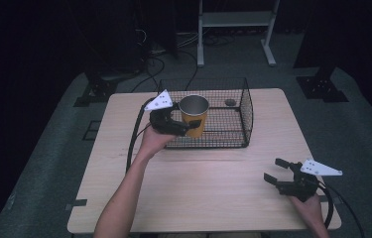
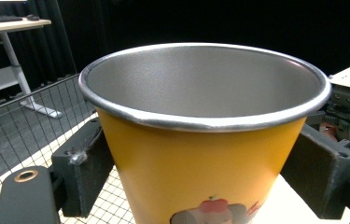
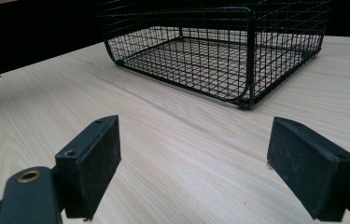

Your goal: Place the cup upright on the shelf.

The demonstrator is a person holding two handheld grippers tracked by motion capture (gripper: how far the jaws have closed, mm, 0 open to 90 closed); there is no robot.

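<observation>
We count one table (image 1: 213, 198), one wire basket (image 1: 233, 126), one cup (image 1: 194, 115), two grippers. The table is pale wood-grain with rounded corners. The basket is black mesh, open-topped, sitting at the table's far middle, and there is a small dark round thing (image 1: 230, 102) on its floor near the back; we can't tell what it is.

The cup is yellow-orange outside, bare metal inside, with a rolled metal rim, and it flares toward the top. The left gripper view shows a printed picture low on its wall — a red apple with a green leaf over a rounded tan shape — cut off by the frame edge. We can read no lettering and no brand on anything.

The left gripper (image 1: 173, 124) has the cup clamped between its two black pads (image 2: 81, 172), one pressed on each side of the wall below the rim. The cup is upright, held at the basket's near-left corner, rim above the basket's top edge; we can't tell whether its base touches the mesh floor.

The right gripper (image 1: 275, 171) is at the table's near-right, well apart from the basket, jaws spread wide with only bare tabletop between them — holding nothing. Its pads (image 3: 91, 158) point toward the basket's corner.
</observation>
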